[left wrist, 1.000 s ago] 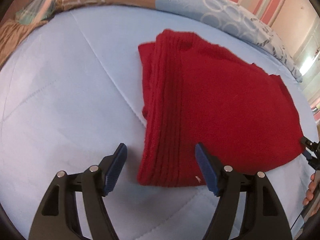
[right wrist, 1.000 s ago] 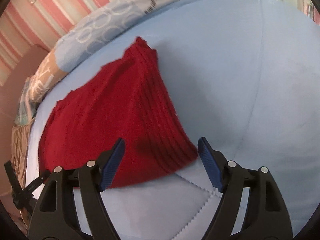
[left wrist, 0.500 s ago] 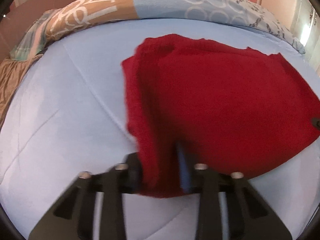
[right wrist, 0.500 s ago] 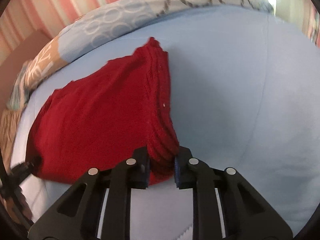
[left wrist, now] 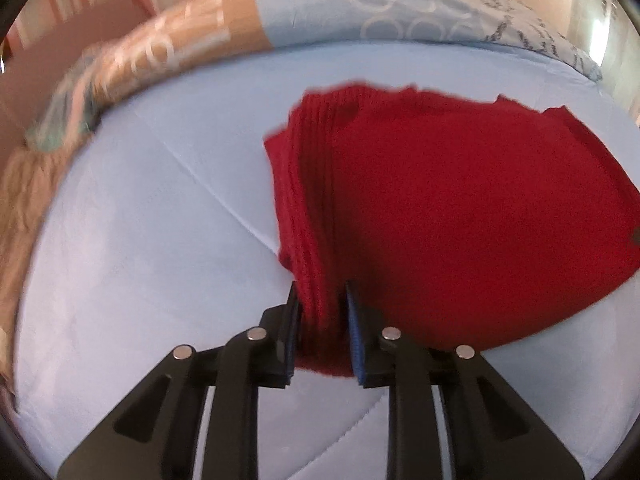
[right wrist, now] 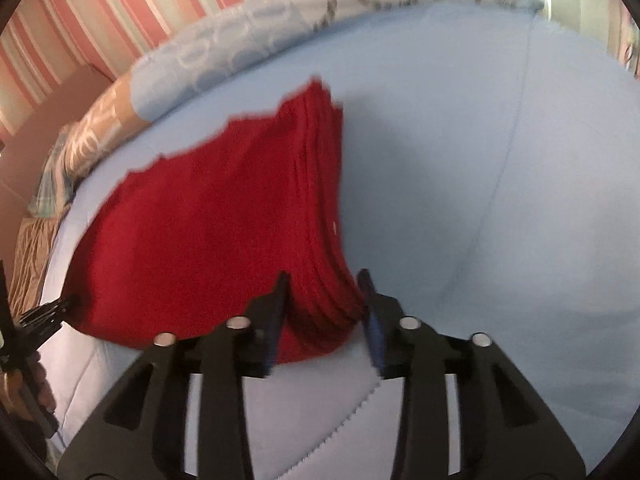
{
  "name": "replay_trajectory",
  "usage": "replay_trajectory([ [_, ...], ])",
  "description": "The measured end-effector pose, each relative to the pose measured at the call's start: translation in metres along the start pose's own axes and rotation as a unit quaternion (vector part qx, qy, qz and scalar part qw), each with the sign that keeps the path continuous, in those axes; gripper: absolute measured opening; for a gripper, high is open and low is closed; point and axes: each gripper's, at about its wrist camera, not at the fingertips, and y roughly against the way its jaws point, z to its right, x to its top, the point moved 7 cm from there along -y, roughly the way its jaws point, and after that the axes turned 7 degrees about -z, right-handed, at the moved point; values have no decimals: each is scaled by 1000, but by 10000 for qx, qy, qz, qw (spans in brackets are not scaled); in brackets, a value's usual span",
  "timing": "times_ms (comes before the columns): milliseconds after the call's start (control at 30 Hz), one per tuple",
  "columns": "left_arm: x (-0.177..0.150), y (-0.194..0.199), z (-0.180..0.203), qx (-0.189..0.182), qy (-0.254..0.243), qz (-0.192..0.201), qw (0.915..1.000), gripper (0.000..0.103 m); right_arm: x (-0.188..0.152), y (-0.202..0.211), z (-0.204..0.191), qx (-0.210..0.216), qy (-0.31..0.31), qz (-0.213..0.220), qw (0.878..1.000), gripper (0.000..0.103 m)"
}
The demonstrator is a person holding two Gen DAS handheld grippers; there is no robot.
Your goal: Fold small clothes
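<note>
One folded red knitted garment (left wrist: 460, 208) on quilted pale-blue bedspread (left wrist: 140, 240); two near corners pinched, left gripper (left wrist: 322, 312) clenched yet easing, right gripper (right wrist: 322, 300) opening, corner between.

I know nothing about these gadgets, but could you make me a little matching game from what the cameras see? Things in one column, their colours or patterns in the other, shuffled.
Things:
1. knitted garment
2. bed cover
3. wall
4. bedding along the far edge

Looks:
A. plain light blue
B. white rings on pale blue, with a tan patch
C. deep red
D. pink and pale stripes

Pairs: 1-C, 2-A, 3-D, 4-B
</note>
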Motion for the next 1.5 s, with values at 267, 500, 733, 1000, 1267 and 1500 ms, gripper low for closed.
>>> replay_trajectory([
  [267, 17, 5, 68, -520, -287, 237, 9979, 61, -4, -3, -46, -850, 1100, 264, 9899, 57],
  [500, 23, -16, 95, -642, -441, 56, 9969, 61, -12, -41, -2, -403, 273, -249, 9985, 54],
  [733, 37, -22, 102, -767, -324, -13, 9965, 69, -16, 25, -4, 310, -604, 445, 9967, 91],
  [1000, 43, -40, 122, -664, -119, -176, 9976, 84, -54, -4, 16, 466, -1561, 180, 9865, 91],
  [1267, 41, -54, 132, -392, -107, -189, 9990, 92, -58, -11, 6, 786, -1498, 200, 9854, 90],
  [1500, 40, -55, 131, -325, 8, -203, 9993, 92, -46, -26, -5, 863, -1288, 291, 9875, 89],
])
